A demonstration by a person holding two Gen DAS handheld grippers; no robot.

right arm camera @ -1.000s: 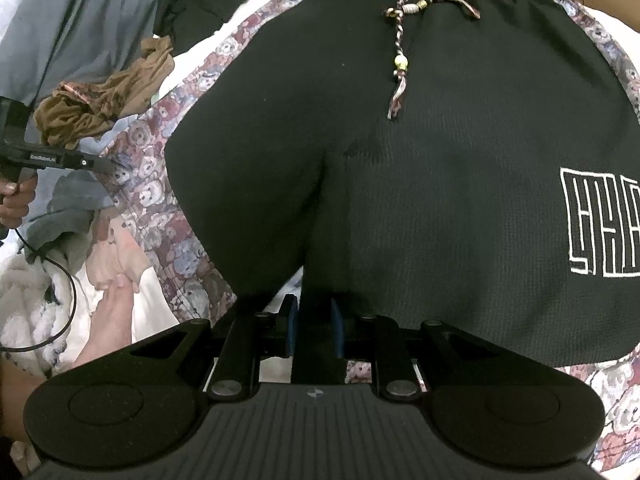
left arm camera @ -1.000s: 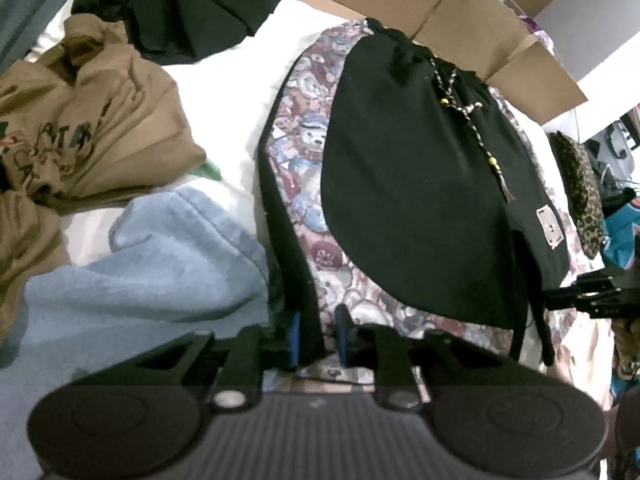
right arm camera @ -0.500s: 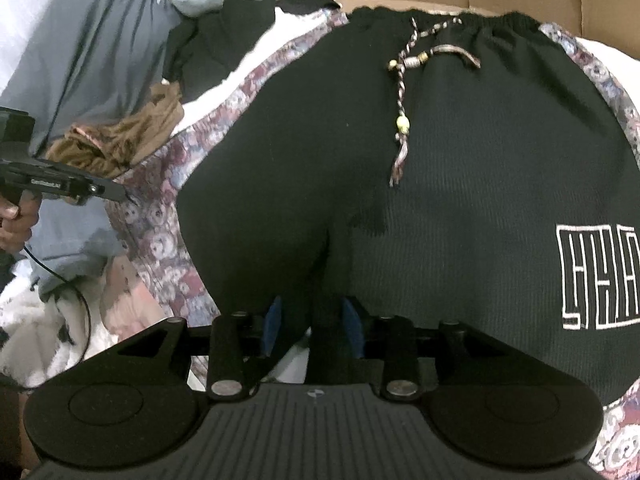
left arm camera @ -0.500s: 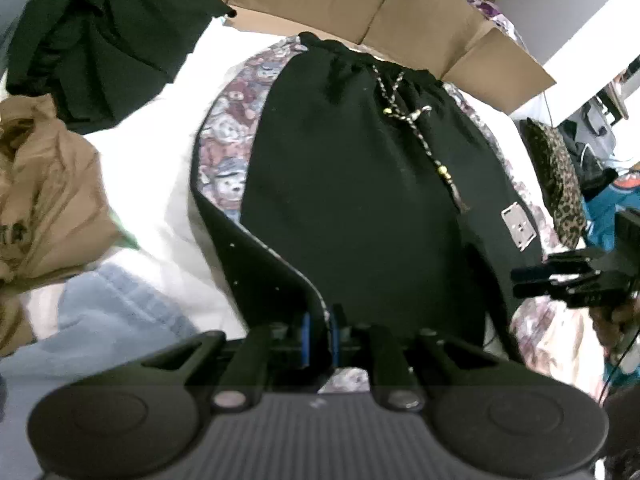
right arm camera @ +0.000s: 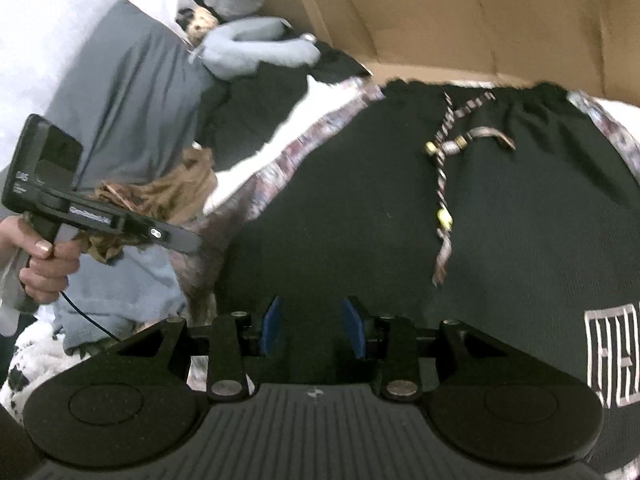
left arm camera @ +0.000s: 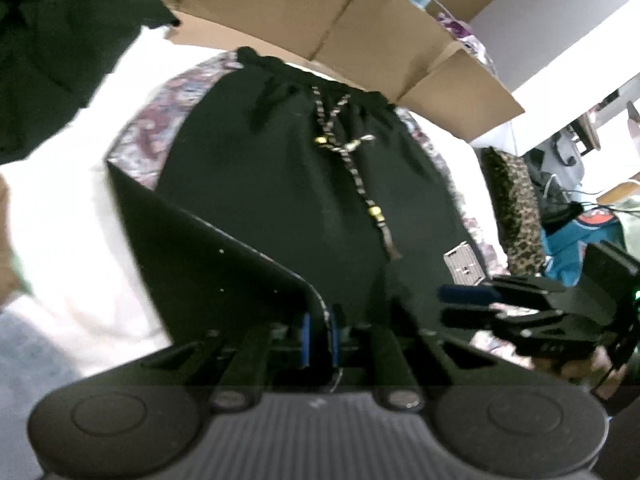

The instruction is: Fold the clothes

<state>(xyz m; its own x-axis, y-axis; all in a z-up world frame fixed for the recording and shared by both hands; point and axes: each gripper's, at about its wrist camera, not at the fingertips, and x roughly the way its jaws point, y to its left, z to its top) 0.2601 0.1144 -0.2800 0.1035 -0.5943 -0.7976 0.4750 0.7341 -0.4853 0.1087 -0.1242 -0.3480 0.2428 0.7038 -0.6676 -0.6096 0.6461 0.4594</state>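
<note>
Black waffle-knit shorts (left arm camera: pixel 280 184) fold stiffly, hem pinched in left tongs (left arm camera: pixel 319 338); right tongs (right arm camera: pixel 312 330) gape, untouching.

The left gripper (left arm camera: pixel 319 338) has its blue pads pinched tight on the hem of the black shorts (left arm camera: pixel 304 184), and a lifted flap of fabric slopes away to the left of the fingers. Ahead of them the drawstring (left arm camera: pixel 362 184) trails down the shorts, with cardboard (left arm camera: pixel 320 12) beyond. To the right, the right gripper (left arm camera: pixel 452 304) hovers with its jaws parted.
</note>
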